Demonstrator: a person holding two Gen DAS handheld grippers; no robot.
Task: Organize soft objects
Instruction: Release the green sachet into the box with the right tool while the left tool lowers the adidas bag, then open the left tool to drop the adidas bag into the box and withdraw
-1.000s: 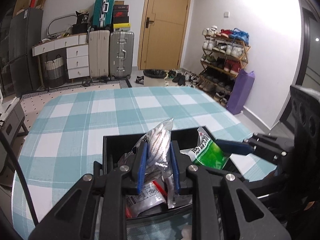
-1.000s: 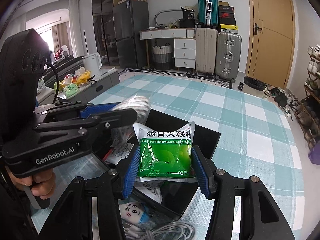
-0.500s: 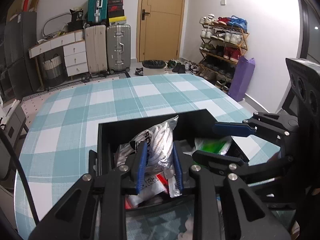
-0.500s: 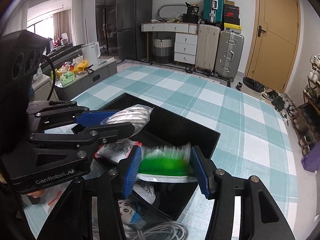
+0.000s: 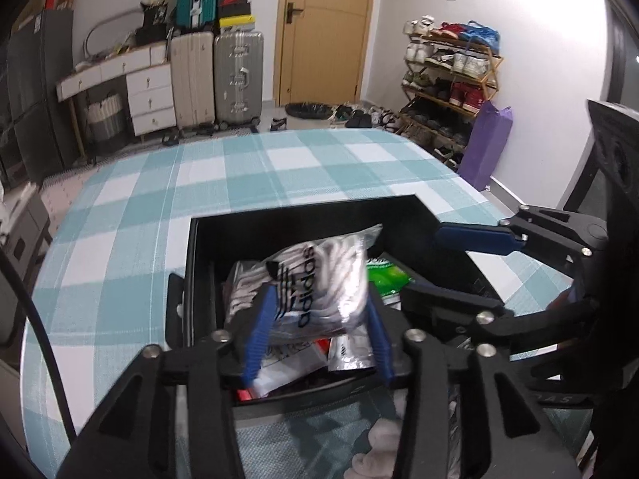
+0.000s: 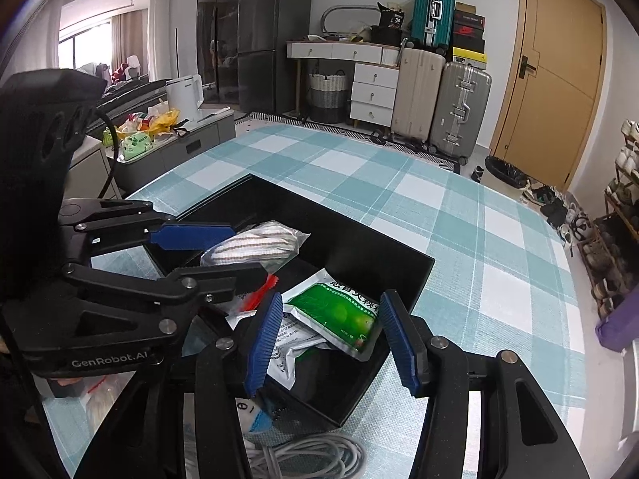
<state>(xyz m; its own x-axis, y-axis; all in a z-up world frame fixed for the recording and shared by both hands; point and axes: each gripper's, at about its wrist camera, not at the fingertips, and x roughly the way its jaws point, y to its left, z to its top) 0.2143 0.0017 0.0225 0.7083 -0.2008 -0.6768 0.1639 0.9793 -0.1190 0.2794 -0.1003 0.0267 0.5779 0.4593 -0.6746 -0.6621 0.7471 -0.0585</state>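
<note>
**Both packets over the box, one let go, one loosely bracketed**

Left gripper [image 5: 317, 329] spread wide around the bagged socks [image 5: 315, 279], blue pads flanking the bag rather than visibly squeezing it; no firm pinch apparent, bag seemingly resting on the pile inside the black box [image 5: 199, 247]. Right gripper [image 6: 331, 337] parted as well, holding nothing, with the green packet [image 6: 339, 315] lying free between and beyond its fingers, tilted against other packets in the same box.

Likely snags from here:
- Slippery plastic around the socks: a careless withdrawal could drag the bag along on a pad and tip it over the near wall.
- Socks bag perched high on the heap, so a nudge could roll it toward the green packet or out.
- Two grippers crowded over one box, the left one's fingers just beside the right one's in the right wrist view; a crossed retreat could knock them together.
- White cable [image 6: 311, 455] coiled on the tablecloth [image 6: 459, 215] just in front of the box, below the right gripper; a low pull-back could catch it.

Room to move: box walls close on every side, contents near the rim at the near end. Far half of the checked cloth bare and open, good space beyond the box and to the right; table edge falling away toward the shoe rack [image 5: 451, 92].
</note>
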